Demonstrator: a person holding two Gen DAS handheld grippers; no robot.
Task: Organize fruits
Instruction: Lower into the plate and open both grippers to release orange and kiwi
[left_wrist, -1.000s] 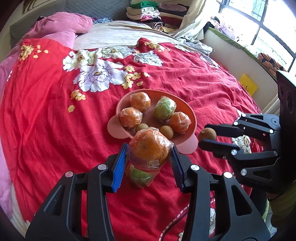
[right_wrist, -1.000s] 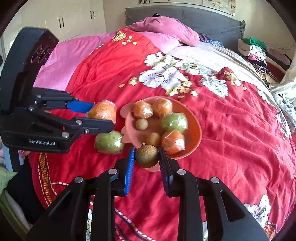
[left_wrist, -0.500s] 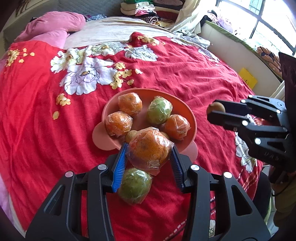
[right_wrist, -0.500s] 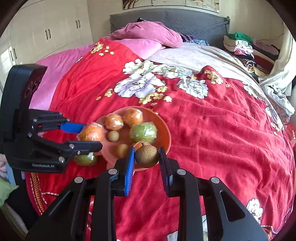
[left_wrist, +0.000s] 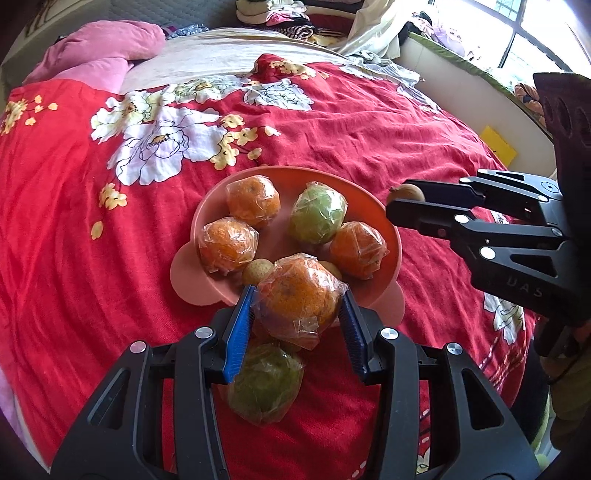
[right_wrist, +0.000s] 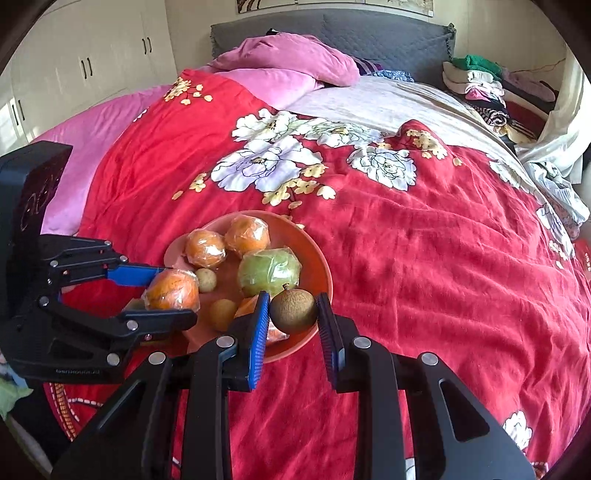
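Note:
An orange bowl (left_wrist: 391, 236) (right_wrist: 317, 254) sits on the red flowered bedspread and holds several plastic-wrapped oranges, a wrapped green fruit (left_wrist: 317, 214) (right_wrist: 267, 271) and small brown fruits. My left gripper (left_wrist: 295, 317) (right_wrist: 162, 295) is shut on a wrapped orange (left_wrist: 299, 295) (right_wrist: 173, 290) above the bowl's near rim. A second wrapped green fruit (left_wrist: 264, 384) lies on the bedspread under it. My right gripper (right_wrist: 291, 314) (left_wrist: 400, 201) is shut on a small brown fruit (right_wrist: 293, 310) (left_wrist: 404, 192) above the bowl's right edge.
The red bedspread (right_wrist: 424, 258) stretches all round the bowl. Pink pillows (right_wrist: 295, 55) and folded clothes (right_wrist: 476, 77) lie at the head of the bed. A window ledge (left_wrist: 461, 74) runs along the right side.
Both grippers have moved in over the bowl with their fruits still held. The green fruit on the bedspread has stayed where it was.

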